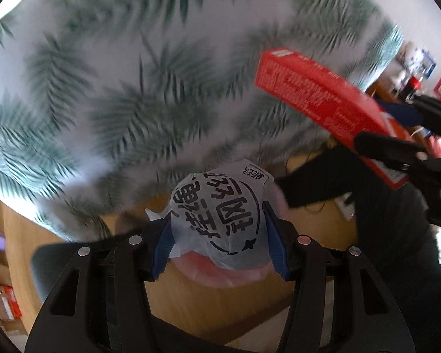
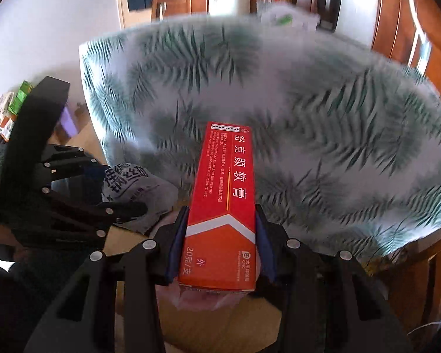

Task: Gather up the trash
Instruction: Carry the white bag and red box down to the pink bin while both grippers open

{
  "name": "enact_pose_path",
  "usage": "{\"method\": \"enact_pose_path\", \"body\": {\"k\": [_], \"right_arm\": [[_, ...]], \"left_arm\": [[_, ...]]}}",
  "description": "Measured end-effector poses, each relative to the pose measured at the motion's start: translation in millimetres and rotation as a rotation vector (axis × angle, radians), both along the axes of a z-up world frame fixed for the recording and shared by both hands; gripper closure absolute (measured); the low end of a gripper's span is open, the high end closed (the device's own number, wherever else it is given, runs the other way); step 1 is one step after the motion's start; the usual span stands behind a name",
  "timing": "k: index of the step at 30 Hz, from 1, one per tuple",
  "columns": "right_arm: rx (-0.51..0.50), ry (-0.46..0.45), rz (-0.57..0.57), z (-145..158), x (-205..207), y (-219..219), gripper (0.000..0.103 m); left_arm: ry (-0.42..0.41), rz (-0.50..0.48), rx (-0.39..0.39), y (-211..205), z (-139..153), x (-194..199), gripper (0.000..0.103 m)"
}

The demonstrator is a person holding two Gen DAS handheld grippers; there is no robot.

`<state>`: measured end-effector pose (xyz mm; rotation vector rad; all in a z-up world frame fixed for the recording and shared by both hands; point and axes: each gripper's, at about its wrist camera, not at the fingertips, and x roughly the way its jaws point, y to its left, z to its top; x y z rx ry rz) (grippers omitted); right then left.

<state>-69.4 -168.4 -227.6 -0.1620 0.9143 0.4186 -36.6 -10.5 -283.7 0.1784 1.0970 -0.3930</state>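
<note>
Both wrist views down onto leaf-print cloth (image 1: 126,94)

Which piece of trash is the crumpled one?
The white paper wrapper in the left gripper. The red box in the right gripper is stiff and straight.

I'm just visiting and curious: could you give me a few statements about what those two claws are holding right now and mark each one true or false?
1. The left gripper is clamped on a crumpled white wrapper with black print. True.
2. The right gripper is empty. False: it grips a red carton.
3. The red carton bears white Chinese lettering. True.
4. The table behind has a plain red cloth. False: the tablecloth is pale with green palm leaves.
5. Both items lie flat on the tablecloth. False: each is held in a gripper.
</note>
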Motion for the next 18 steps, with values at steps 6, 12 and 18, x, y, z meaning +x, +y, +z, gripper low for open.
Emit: {"method": "enact_pose_path", "body": {"k": [6,12,18], "right_arm": [[-0.024,0.129,0.019,-57.5,12.8,6.4,0.06],[-0.035,0.202,0.028,-90.0,27.4,10.3,0.06],[-0.035,0.243,0.026,-105.7,36.3,12.0,0.06]], "left_arm": [[0.103,-0.01,0.056,-3.1,-52.1,11.4,0.049],[0.17,-0.007,0.083,-0.7,-84.0,24.1,0.049],[0.21,0.0,0.085,-3.5,-103.2,35.2,0.045]]}}
